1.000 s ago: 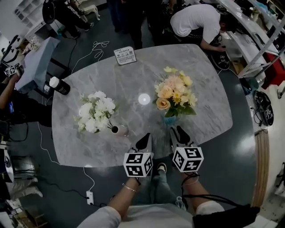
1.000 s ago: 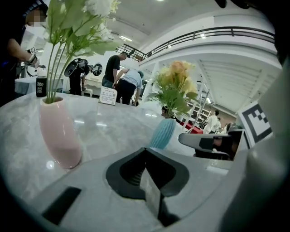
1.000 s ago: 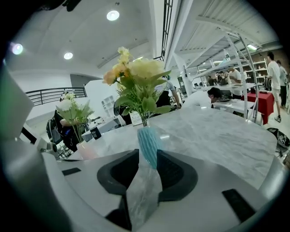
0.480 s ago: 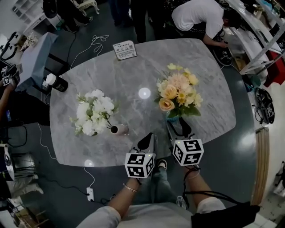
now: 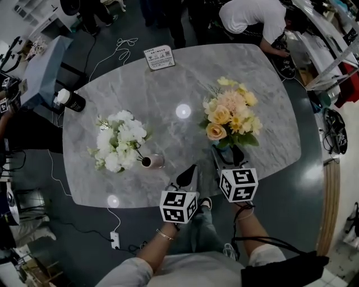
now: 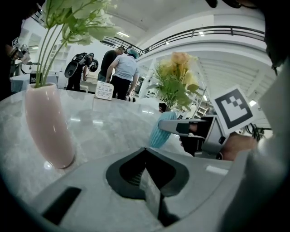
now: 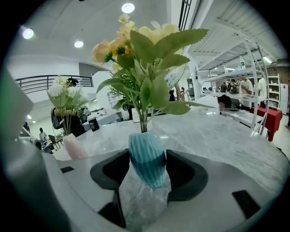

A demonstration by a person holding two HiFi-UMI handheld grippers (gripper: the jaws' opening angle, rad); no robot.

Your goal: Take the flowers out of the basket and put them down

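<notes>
Head view first: a big grey marble table (image 5: 168, 89) fills most of it, and both claws sit at its near edge. Way past the claws, someone in a white shirt (image 5: 252, 17) is bent over at the far end.

The peach and yellow flowers (image 5: 230, 112) come up right in front of the right claw (image 5: 226, 150). They're in a ribbed blue vase (image 7: 147, 158) standing upright on the table, smack between its jaws. Those jaws have just been opening. They sit wide on either side of the vase, really close to it but not squeezing it as far as I can see.

The white flowers (image 5: 118, 140) are ahead and to the left of the left claw (image 5: 189, 171), in a pink vase (image 5: 152, 162) that's upright and clear of it. The left claw's jaws are pressed together with nothing in them, and it sits just left of the right claw.

Far off to the left there's a dark bottle with a white cap (image 5: 70, 101), and a small card (image 5: 159, 58) sits near the far edge.
</notes>
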